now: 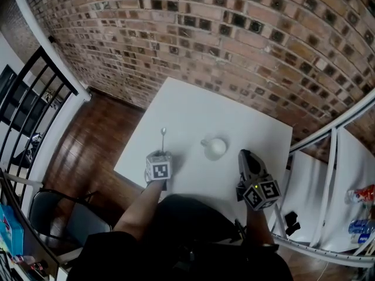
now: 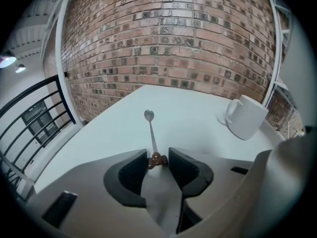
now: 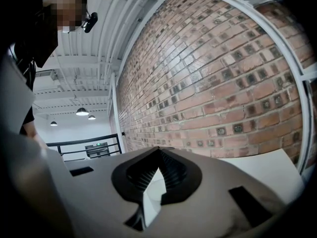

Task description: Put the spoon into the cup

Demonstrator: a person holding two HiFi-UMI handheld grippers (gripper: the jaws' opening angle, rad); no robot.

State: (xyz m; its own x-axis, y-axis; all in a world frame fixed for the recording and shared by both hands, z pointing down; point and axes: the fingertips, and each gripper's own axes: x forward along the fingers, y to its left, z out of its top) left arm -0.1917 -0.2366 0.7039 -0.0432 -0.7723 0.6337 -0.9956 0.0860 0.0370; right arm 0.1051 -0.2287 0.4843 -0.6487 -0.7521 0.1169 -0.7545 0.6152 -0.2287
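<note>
A metal spoon (image 1: pixel 163 139) with a brown handle end lies on the white table (image 1: pixel 193 110), bowl pointing away from me. A white cup (image 1: pixel 215 148) lies on its side to its right, apart from it. My left gripper (image 1: pixel 162 155) points down at the spoon's near end. In the left gripper view the spoon (image 2: pixel 151 133) runs straight ahead and its brown end sits between the open tips of the left gripper (image 2: pixel 157 157); the cup (image 2: pixel 246 117) is at the right. My right gripper (image 1: pixel 245 155) hovers right of the cup. The right gripper (image 3: pixel 159 150) is shut with nothing in it.
A brick wall (image 1: pixel 234 34) stands behind the table. A black railing (image 1: pixel 35 92) and wooden floor are on the left, with a black chair (image 1: pixel 70 215) at lower left. White stair rails (image 1: pixel 334 157) run on the right.
</note>
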